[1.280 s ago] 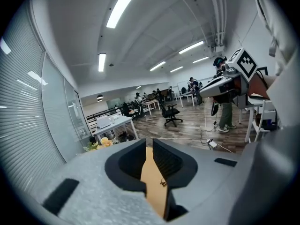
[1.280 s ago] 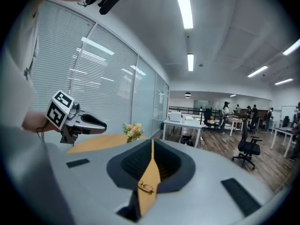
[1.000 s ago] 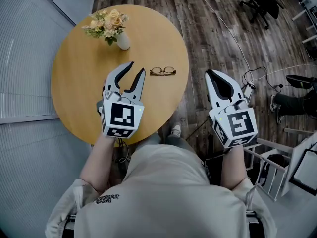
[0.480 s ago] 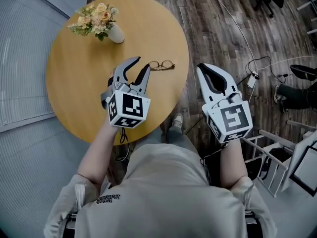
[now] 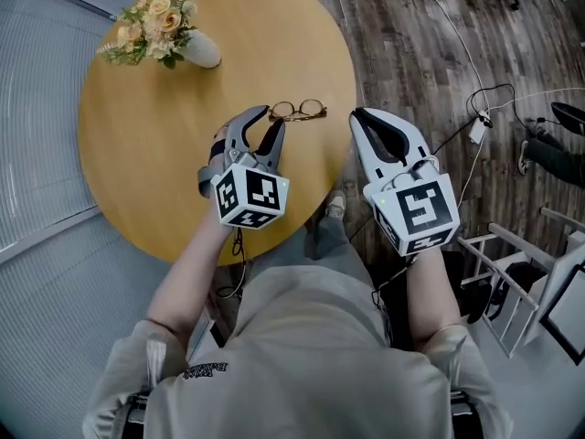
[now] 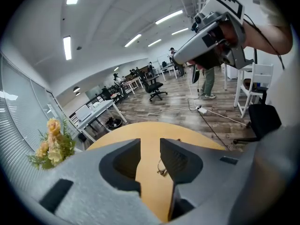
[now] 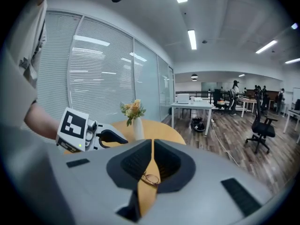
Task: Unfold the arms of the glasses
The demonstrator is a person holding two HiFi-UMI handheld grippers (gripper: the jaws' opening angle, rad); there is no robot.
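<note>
A pair of thin-rimmed glasses (image 5: 297,110) lies with its arms folded on the round wooden table (image 5: 146,154), near the right edge. My left gripper (image 5: 268,117) is open just short of the glasses' left side, with nothing between its jaws. In the left gripper view the glasses (image 6: 162,168) show through the gap of the left gripper (image 6: 150,144). My right gripper (image 5: 358,115) hovers shut at the table's right edge, a little right of the glasses. In the right gripper view the glasses (image 7: 150,178) lie just beyond the right gripper (image 7: 152,144).
A white vase of flowers (image 5: 160,27) stands at the table's far left. Cables and a power strip (image 5: 478,131) lie on the wood floor to the right. A white chair frame (image 5: 503,254) stands at my right. Office desks and chairs fill the room behind.
My left gripper has moved right and forward, up to the glasses. The right gripper has come in closer to the table's edge.
</note>
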